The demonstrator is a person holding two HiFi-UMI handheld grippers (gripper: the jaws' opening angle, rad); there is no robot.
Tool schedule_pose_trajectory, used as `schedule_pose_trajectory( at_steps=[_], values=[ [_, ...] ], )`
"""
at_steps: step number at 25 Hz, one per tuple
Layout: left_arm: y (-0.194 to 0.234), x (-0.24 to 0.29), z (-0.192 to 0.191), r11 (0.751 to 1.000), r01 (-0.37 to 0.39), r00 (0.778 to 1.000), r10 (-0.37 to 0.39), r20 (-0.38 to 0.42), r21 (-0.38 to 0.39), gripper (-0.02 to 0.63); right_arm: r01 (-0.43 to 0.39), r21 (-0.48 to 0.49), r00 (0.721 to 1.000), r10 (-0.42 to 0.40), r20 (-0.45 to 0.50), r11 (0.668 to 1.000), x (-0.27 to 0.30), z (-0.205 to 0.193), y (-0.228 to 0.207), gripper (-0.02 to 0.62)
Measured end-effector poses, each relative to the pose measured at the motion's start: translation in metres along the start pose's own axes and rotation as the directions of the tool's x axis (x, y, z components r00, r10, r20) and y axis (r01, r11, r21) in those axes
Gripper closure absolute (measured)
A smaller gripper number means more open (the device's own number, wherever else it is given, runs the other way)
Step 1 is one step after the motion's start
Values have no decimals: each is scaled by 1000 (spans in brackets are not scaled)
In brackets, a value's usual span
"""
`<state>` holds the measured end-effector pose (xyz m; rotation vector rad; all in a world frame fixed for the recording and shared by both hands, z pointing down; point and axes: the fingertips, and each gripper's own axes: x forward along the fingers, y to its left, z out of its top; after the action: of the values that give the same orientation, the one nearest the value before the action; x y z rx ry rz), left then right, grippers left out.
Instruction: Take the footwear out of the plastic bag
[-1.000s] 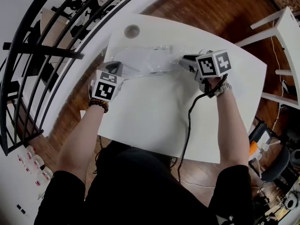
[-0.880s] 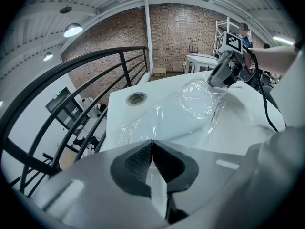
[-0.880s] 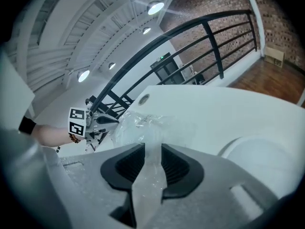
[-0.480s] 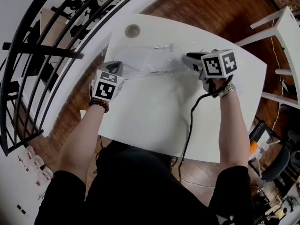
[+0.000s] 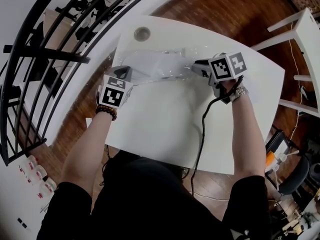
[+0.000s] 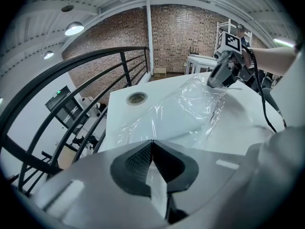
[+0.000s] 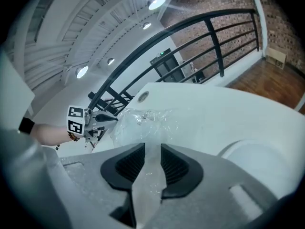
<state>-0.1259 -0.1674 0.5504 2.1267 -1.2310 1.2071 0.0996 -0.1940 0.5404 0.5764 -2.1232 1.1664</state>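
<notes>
The left gripper [image 5: 124, 73] is pinching the plastic bag [image 5: 175, 52] at its left end, jaws nearly together. The white footwear [image 5: 150, 64] is lying inside it on the table [image 5: 165, 119]. The right gripper [image 5: 196, 67], jaws wider, is clamping what seems the footwear's right end. Extraction is underway; the 2 grippers need pulling apart.

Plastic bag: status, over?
Left tool shut on plastic bag edge. Right tool shut on its opposite end. White footwear inside, not out. Cable grommet beyond, not in the way.
</notes>
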Motion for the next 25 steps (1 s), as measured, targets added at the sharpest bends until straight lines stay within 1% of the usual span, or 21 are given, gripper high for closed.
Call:
schedule_pose_trajectory(
  at_steps=[3, 6, 9, 12, 18, 25],
  values=[
    [2, 0, 1, 1000, -10, 1000, 10, 9, 7, 586, -19, 22, 1000, 19, -4, 1000, 5, -1, 1, 500],
    [-2, -3, 2, 1000, 3, 1000, -3, 4, -4, 586, -25, 25, 1000, 25, 6, 999, 4, 1, 3, 504],
    [-3, -4, -1, 1000, 14, 1000, -14, 3, -21, 586, -28, 34, 999, 27, 30, 999, 2, 3, 4, 530],
    [-3, -7, 0, 999, 30, 999, -29, 24, -45, 586, -34, 44, 998, 32, 49, 998, -1, 3, 4, 546],
    [3, -16, 1, 997, 8, 998, -3, 63, -78, 586, -19, 47, 996, 14, 91, 999, -12, 3, 5, 560],
    [5, -13, -14, 995, -2, 1000, 4, 23, -100, 589, 5, 62, 991, -13, 132, 998, -29, 1, -1, 565]
  ],
)
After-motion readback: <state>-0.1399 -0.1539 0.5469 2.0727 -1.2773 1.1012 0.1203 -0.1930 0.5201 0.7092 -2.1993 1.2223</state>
